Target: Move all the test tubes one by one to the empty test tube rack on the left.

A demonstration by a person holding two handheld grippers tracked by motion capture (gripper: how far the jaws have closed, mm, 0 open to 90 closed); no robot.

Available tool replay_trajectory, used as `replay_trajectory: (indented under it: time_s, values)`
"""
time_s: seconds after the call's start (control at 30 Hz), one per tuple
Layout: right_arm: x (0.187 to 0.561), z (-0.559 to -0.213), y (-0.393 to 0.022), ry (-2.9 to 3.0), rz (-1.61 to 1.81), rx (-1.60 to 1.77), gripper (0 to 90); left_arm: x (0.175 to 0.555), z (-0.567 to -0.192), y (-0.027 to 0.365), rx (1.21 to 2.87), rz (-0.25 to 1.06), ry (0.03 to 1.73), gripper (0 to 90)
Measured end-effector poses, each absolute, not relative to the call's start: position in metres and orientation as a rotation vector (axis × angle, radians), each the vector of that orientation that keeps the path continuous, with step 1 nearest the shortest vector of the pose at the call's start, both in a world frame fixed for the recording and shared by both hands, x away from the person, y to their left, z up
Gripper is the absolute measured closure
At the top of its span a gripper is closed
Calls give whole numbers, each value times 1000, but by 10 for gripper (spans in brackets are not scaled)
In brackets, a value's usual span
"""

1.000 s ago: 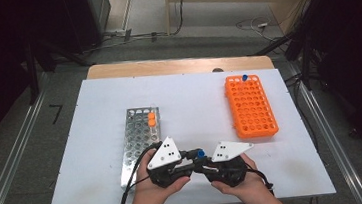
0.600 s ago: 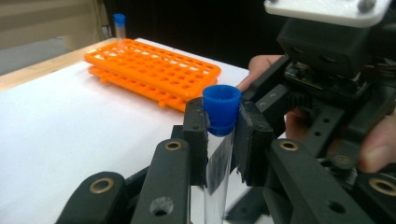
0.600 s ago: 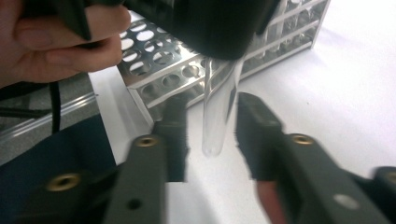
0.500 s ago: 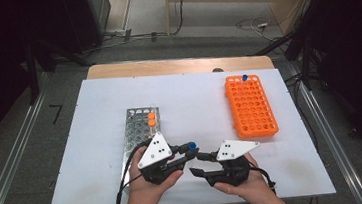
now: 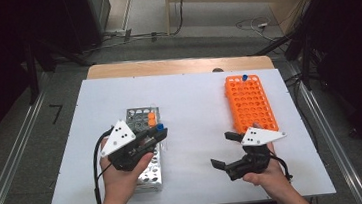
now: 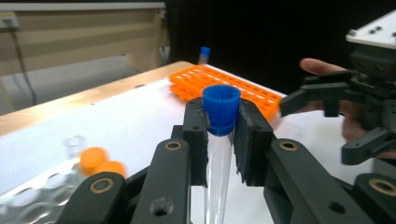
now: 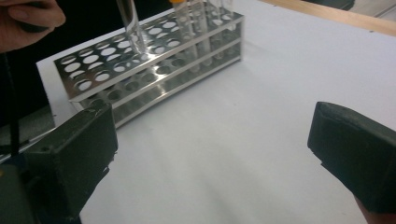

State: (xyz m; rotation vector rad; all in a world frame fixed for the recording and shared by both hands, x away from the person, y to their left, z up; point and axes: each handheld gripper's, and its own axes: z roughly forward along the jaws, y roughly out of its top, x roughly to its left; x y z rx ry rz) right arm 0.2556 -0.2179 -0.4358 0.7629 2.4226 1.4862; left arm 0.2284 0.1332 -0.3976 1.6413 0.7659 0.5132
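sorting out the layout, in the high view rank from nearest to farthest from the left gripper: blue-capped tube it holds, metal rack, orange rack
1. Blue-capped tube, clamped in the left gripper fingers.
2. Metal rack, directly under that gripper, table's left.
3. Orange rack, across the table, far right.

Shiny perforated metal rack (image 5: 146, 150), matt orange plastic rack (image 5: 250, 104), clear glossy blue-capped tube (image 6: 219, 154), matt white tabletop (image 5: 194, 100)

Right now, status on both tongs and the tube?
Left tongs shut on blue-capped tube, over metal rack. Right tongs just opened, nothing between them. Orange rack off to the side; nothing in the way.
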Motion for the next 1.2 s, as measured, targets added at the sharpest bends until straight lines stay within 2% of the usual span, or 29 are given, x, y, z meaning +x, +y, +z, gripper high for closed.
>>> replay_trajectory:
  time_s: [0.2, 0.6, 1.07, 1.2]
  values:
    - [262, -437, -231, 2395, 1473, 801, 2, 239, -402, 145, 1604, 562, 817, 765]
    - [267, -441, -245, 2380, 1460, 827, 2, 252, -421, 143, 1580, 659, 918, 765]
    - [269, -443, -248, 2383, 1456, 827, 3, 249, -429, 134, 1673, 672, 994, 752]
    - [269, -442, -248, 2382, 1468, 835, 3, 248, -430, 131, 1684, 660, 1007, 699]
